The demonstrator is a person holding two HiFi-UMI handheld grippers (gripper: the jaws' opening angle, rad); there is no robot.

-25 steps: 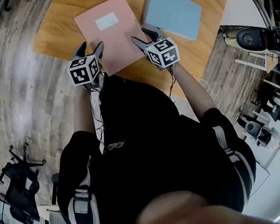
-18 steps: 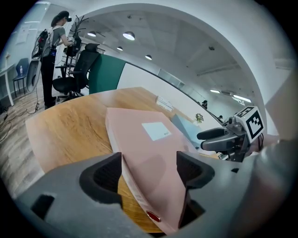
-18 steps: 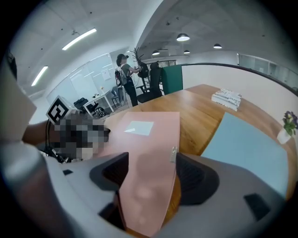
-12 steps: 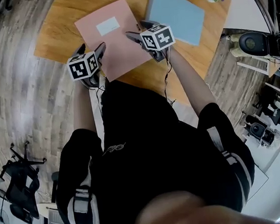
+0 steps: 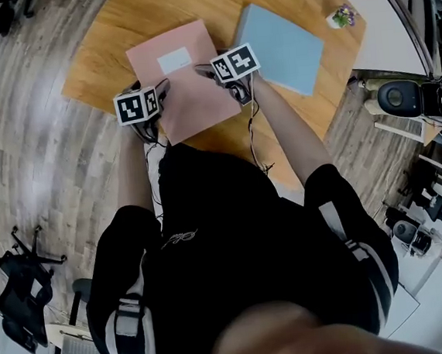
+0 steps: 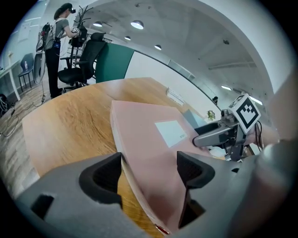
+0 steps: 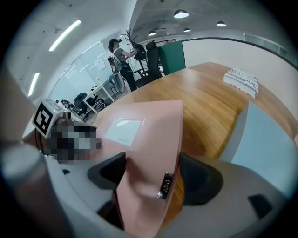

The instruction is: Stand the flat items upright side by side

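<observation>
the left gripper [image 6: 148, 169] and right gripper [image 7: 151, 174] each have jaws clenched on the pink folder [image 5: 185, 90] on the counter [image 5: 114, 35]. print on its white label [image 5: 174, 61] is too small to read; a blue folder [image 5: 281, 38] lies at 3 o'clock.

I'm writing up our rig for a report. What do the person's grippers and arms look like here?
The left gripper and right gripper are grey, each with two curved jaws lined with black pads and a cube of black-and-white square markers. Thin black cables trail from both. The person wears a black top whose sleeves carry pale stripes.
</observation>
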